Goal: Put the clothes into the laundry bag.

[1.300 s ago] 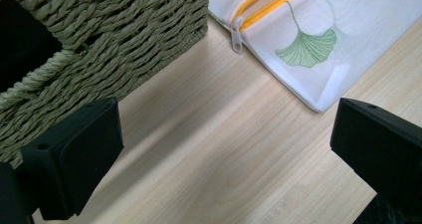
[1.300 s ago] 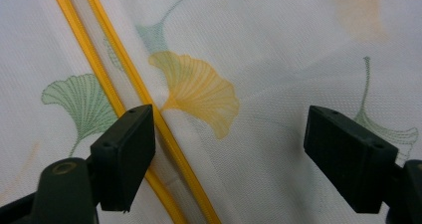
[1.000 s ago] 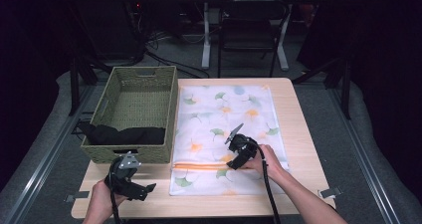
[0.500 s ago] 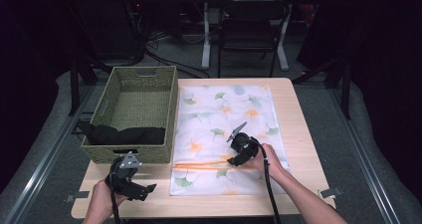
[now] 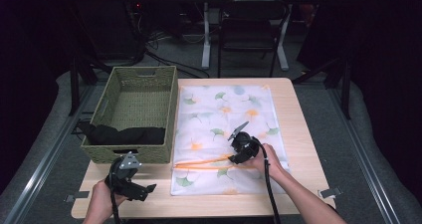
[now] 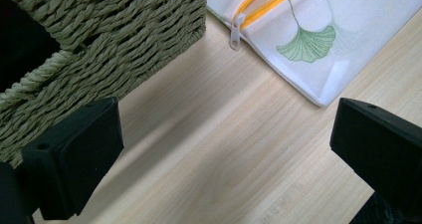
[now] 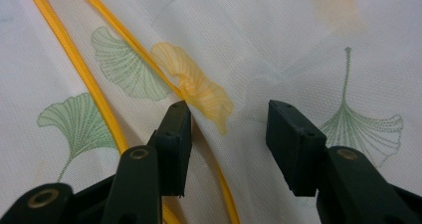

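Observation:
A white mesh bag (image 5: 224,114) printed with ginkgo leaves lies flat on the wooden table (image 5: 298,124). Its orange zipper (image 5: 204,163) runs across near the front end. My right gripper (image 5: 233,159) rests tips-down on the bag at the zipper. Its jaws have just been closing. In the right gripper view the right gripper (image 7: 229,109) still stands open over a creased fold of the bag (image 7: 278,45), beside the zipper (image 7: 74,59). My left gripper (image 5: 144,191) hovers open at the table's front left. Between the left gripper's (image 6: 226,119) jaws lies bare wood, with the zipper pull (image 6: 236,27) ahead.
A woven green basket (image 5: 171,114) stands left of the bag, with a black garment (image 5: 124,134) draped over its front end. The basket's corner (image 6: 114,30) is close to the left jaw. Chairs and table legs stand on the floor beyond the table.
The right gripper's jaws have drawn closer together on the bag near the zipper. Both hands stayed where they were.

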